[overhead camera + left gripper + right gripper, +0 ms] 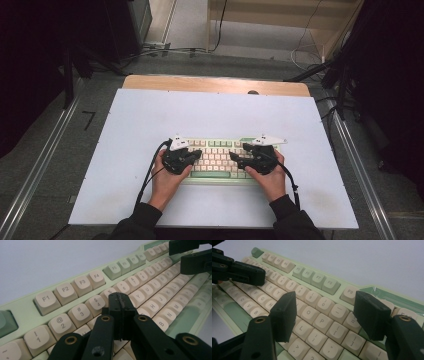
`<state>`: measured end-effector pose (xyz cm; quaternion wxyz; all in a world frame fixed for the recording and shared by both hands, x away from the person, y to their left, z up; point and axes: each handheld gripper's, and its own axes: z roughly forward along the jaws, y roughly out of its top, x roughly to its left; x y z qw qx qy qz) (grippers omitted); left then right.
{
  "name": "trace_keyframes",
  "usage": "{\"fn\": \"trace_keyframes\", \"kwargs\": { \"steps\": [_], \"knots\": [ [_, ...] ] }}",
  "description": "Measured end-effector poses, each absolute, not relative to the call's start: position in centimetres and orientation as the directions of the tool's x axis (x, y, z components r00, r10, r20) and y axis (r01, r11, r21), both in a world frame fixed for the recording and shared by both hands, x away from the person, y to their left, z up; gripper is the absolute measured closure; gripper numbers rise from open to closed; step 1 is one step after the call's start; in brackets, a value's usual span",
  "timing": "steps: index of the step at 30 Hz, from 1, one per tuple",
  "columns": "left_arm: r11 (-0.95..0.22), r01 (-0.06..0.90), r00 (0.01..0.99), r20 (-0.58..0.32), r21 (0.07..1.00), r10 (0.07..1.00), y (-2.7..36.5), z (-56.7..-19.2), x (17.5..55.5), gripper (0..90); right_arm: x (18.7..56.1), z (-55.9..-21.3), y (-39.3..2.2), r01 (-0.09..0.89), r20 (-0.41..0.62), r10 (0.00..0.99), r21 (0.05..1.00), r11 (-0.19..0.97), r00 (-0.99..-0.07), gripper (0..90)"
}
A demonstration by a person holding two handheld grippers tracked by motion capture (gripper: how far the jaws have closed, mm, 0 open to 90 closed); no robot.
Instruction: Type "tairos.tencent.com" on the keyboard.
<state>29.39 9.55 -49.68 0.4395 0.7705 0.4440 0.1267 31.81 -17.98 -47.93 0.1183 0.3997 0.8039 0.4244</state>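
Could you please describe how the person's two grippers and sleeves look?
Both the left gripper and the right gripper are matt black, with blocky jaws, brass-coloured pivot rivets, a pale three-cornered plate on top and a thin black trailing cable. The sleeves are dark.

A white-topped table (140, 125) carries a pale green keyboard (216, 174) near its front edge.

The keyboard (155, 280) looks like plastic: cream keycaps with a smooth, faintly satin sheen, set in a pale green case. The left tongs (119, 312) are matt black plastic with brass-coloured rivets, their tips scuffed. The counter (150, 120) carries a smooth, matt white sheet, bare wood showing along its far edge.
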Motion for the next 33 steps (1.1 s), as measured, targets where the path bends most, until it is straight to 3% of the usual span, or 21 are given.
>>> {"fn": "trace_keyframes", "kwargs": {
  "steps": [6, 7, 9, 10, 11, 12, 13, 14, 18, 33],
  "knots": [
    [-0.185, 0.555, 0.585, -0.223, 0.811, 0.78, 9.8, -49.2, 29.2, 86.1, 31.8, -48.0, -17.9, 0.542, 0.148, 0.74, 0.775, 0.326, -0.656, 35.1],
    [-0.174, 0.543, 0.591, -0.226, 0.821, 0.774, 9.9, -49.1, 29.1, 78.5, 31.8, -48.0, -17.9, 0.541, 0.148, 0.739, 0.775, 0.325, -0.657, 35.8],
    [-0.138, 0.517, 0.595, -0.24, 0.845, 0.767, 10.1, -48.7, 29.0, 73.6, 31.8, -48.0, -17.9, 0.541, 0.148, 0.739, 0.775, 0.326, -0.658, 35.9],
    [-0.12, 0.506, 0.599, -0.248, 0.854, 0.762, 10.2, -48.6, 28.9, 62.8, 31.8, -48.0, -18.0, 0.544, 0.151, 0.739, 0.774, 0.325, -0.657, 36.0],
    [-0.097, 0.494, 0.598, -0.257, 0.864, 0.759, 10.3, -48.4, 28.8, 62.8, 31.8, -48.0, -18.0, 0.544, 0.151, 0.739, 0.774, 0.325, -0.657, 36.0],
    [-0.084, 0.481, 0.598, -0.257, 0.873, 0.759, 10.3, -48.3, 28.7, 51.9, 31.8, -47.9, -18.0, 0.543, 0.151, 0.739, 0.775, 0.324, -0.657, 36.1],
    [-0.075, 0.47, 0.595, -0.253, 0.88, 0.763, 10.4, -48.1, 28.6, 51.9, 31.8, -47.9, -18.0, 0.543, 0.151, 0.739, 0.775, 0.324, -0.657, 36.1],
    [-0.069, 0.463, 0.59, -0.249, 0.884, 0.768, 10.4, -48.0, 28.5, 40.6, 31.8, -47.9, -18.0, 0.54, 0.149, 0.738, 0.777, 0.324, -0.658, 36.0],
    [-0.047, 0.44, 0.56, -0.233, 0.897, 0.795, 10.7, -47.9, 28.1, 33.6, 31.8, -47.9, -18.1, 0.538, 0.148, 0.738, 0.778, 0.324, -0.658, 36.0],
    [0.013, 0.421, 0.52, -0.253, 0.907, 0.815, 13.5, -47.6, 27.0, 24.4, 31.7, -47.8, -18.0, 0.532, 0.147, 0.729, 0.779, 0.331, -0.669, 42.1]
  ]
}}
